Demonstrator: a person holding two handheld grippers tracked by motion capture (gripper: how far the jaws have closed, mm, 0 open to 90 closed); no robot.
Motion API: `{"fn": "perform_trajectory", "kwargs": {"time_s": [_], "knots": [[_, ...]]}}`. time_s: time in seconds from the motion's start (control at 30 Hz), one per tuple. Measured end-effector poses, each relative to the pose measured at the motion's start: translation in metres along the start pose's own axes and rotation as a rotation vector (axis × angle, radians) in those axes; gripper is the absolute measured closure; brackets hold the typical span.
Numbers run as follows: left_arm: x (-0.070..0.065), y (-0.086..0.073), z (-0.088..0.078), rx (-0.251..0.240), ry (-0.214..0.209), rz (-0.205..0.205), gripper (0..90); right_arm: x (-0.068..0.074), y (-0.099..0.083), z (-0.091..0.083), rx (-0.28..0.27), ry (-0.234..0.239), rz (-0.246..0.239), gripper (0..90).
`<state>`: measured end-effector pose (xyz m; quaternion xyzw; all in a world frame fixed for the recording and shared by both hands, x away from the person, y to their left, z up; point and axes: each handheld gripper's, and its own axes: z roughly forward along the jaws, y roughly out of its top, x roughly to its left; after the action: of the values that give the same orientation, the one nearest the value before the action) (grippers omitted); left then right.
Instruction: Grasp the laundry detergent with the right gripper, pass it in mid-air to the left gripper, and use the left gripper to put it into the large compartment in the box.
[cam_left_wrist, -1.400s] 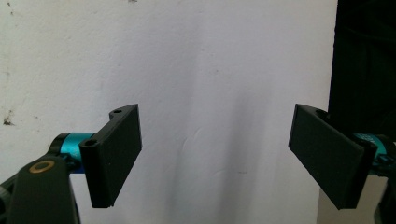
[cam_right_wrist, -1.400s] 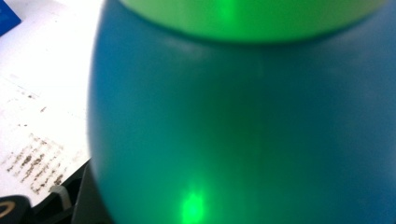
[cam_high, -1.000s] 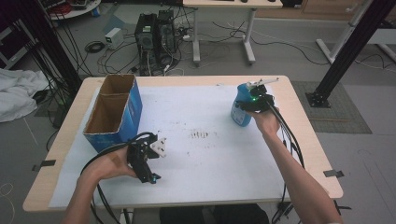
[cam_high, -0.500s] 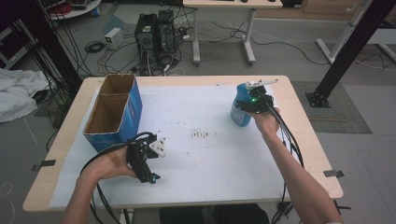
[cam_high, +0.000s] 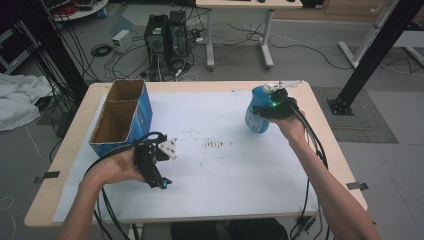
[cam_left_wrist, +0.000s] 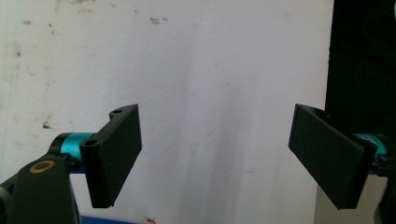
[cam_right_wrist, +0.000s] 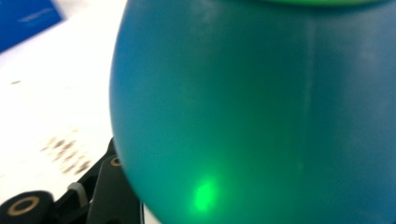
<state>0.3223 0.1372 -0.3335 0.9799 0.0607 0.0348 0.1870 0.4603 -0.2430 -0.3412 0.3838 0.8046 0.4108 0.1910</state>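
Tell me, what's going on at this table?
A person stands at a table covered in white paper, a hand-held gripper in each hand. The right hand-held gripper is clamped on a blue bottle at the far right side. The left hand-held gripper hangs open over the paper, holding nothing, beside an open blue cardboard box.

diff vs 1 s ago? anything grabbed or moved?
The right tongs have just closed on the blue bottle, which stands upright at the table's far right; the right gripper view has its rounded body pressed close between the jaws. The bottle has not shifted. The left tongs stay open over the white sheet, and the blue cardboard box is unmoved.
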Motion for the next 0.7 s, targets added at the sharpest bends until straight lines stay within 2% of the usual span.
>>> {"fn": "perform_trajectory", "kwargs": {"time_s": [0.07, 0.1, 0.13, 0.17, 0.2, 0.23, 0.27, 0.33, 0.37, 0.47, 0.53, 0.57, 0.6, 0.63, 0.67, 0.7], "knots": [[0.003, 0.003, -0.004, -0.007, -0.003, 0.003, 17.3, 0.004, 0.005, -0.008, 0.000, 0.035, -0.052, 46.4], [0.003, 0.003, -0.004, -0.007, -0.003, 0.003, 17.3, 0.004, 0.005, -0.008, 0.000, 0.035, -0.052, 46.4], [0.006, 0.008, -0.009, -0.014, -0.011, 0.004, 17.3, 0.011, 0.011, -0.017, 0.002, 0.079, -0.124, 46.3], [0.009, 0.011, -0.012, -0.018, -0.017, 0.007, 17.3, 0.014, 0.012, -0.020, 0.004, 0.094, -0.143, 46.3], [0.010, 0.013, -0.015, -0.024, -0.023, 0.005, 17.3, 0.018, 0.014, -0.024, -0.001, 0.108, -0.182, 46.4], [0.010, 0.013, -0.015, -0.024, -0.023, 0.005, 17.3, 0.018, 0.014, -0.024, -0.001, 0.108, -0.182, 46.4], [0.015, 0.019, -0.020, -0.046, -0.036, 0.005, 17.3, 0.027, 0.015, -0.030, 0.000, 0.150, -0.247, 46.3], [0.018, 0.024, -0.025, -0.059, -0.044, 0.003, 17.3, 0.029, 0.016, -0.032, 0.001, 0.165, -0.261, 46.3], [0.020, 0.028, -0.029, -0.063, -0.047, 0.006, 17.3, 0.034, 0.015, -0.035, -0.004, 0.206, -0.292, 46.3], [0.028, 0.040, -0.042, -0.090, -0.051, 0.003, 17.3, 0.044, 0.014, -0.039, 0.006, 0.297, -0.325, 46.3], [0.033, 0.050, -0.051, -0.092, -0.050, 0.023, 17.3, 0.053, 0.014, -0.039, 0.014, 0.351, -0.355, 46.3], [0.033, 0.050, -0.051, -0.092, -0.050, 0.023, 17.3, 0.053, 0.014, -0.039, 0.014, 0.351, -0.355, 46.3], [0.039, 0.061, -0.061, -0.104, -0.044, 0.025, 17.3, 0.057, 0.013, -0.039, 0.025, 0.375, -0.371, 46.3], [0.039, 0.061, -0.061, -0.104, -0.044, 0.025, 17.3, 0.057, 0.013, -0.039, 0.025, 0.375, -0.371, 46.3], [0.043, 0.069, -0.067, -0.117, -0.040, 0.033, 17.3, 0.071, 0.013, -0.034, 0.044, 0.451, -0.426, 46.3], [0.046, 0.078, -0.071, -0.124, -0.037, 0.031, 17.3, 0.074, 0.013, -0.032, 0.036, 0.466, -0.456, 46.3]]}}
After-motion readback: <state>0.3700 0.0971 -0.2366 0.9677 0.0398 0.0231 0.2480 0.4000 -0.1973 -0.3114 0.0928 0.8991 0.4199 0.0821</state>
